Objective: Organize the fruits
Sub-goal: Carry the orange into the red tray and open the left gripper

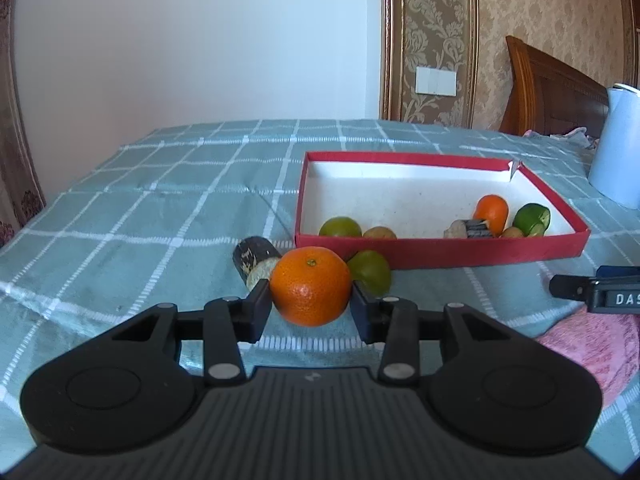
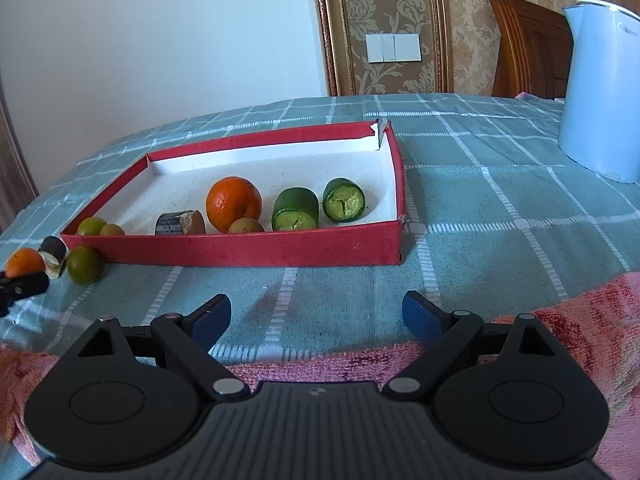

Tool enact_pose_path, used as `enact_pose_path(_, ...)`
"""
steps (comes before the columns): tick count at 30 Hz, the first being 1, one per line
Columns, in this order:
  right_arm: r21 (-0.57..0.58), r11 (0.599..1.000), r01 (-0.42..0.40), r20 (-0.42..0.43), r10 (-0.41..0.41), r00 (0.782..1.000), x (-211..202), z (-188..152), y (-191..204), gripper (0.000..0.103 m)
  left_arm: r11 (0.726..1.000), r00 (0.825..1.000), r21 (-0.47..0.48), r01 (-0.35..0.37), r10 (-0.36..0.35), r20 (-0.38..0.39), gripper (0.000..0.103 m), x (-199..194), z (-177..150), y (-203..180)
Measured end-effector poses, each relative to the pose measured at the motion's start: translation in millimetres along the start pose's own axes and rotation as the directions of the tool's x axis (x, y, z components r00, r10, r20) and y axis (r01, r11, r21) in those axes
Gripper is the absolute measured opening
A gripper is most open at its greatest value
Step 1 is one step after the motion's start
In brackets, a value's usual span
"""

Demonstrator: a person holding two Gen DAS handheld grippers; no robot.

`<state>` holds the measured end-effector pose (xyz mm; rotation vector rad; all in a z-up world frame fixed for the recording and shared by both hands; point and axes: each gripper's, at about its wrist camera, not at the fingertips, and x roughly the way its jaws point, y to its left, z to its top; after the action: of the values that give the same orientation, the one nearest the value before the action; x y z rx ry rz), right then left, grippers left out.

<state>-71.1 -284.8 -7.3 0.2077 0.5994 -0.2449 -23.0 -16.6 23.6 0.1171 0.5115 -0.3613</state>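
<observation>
My left gripper (image 1: 311,294) is shut on an orange mandarin (image 1: 310,286), just in front of the red box (image 1: 440,250). Behind the mandarin on the cloth lie a green fruit (image 1: 372,271) and a dark cut piece (image 1: 256,260). The box (image 2: 248,250) holds an orange (image 2: 233,202), two green cut pieces (image 2: 296,209), a dark piece (image 2: 180,223), a small brown fruit (image 2: 245,225) and a green fruit (image 2: 91,226). My right gripper (image 2: 316,316) is open and empty, low over the cloth in front of the box.
A pale blue kettle (image 2: 600,88) stands at the right on the checked green cloth (image 2: 500,216). A pink towel (image 2: 560,320) lies under my right gripper. A wooden headboard (image 1: 552,88) and wall are behind.
</observation>
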Motion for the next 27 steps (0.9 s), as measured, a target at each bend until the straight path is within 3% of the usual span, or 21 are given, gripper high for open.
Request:
enact_pose_path(15, -0.007, 1.000, 0.015, -0.003, -0.015, 1.000, 0, 0, 3, 0.093, 0.999, 0.998, 0.042, -0.033, 0.031, 0.050, 0.039, -10, 24, -13)
enact_pose_path(27, 0.062, 0.996, -0.060, 0.021, 0.059, 0.998, -4, 1, -12, 0.098, 0.998, 0.999, 0.064, -0.003, 0.006, -0.042, 0.039, 75, 67, -41)
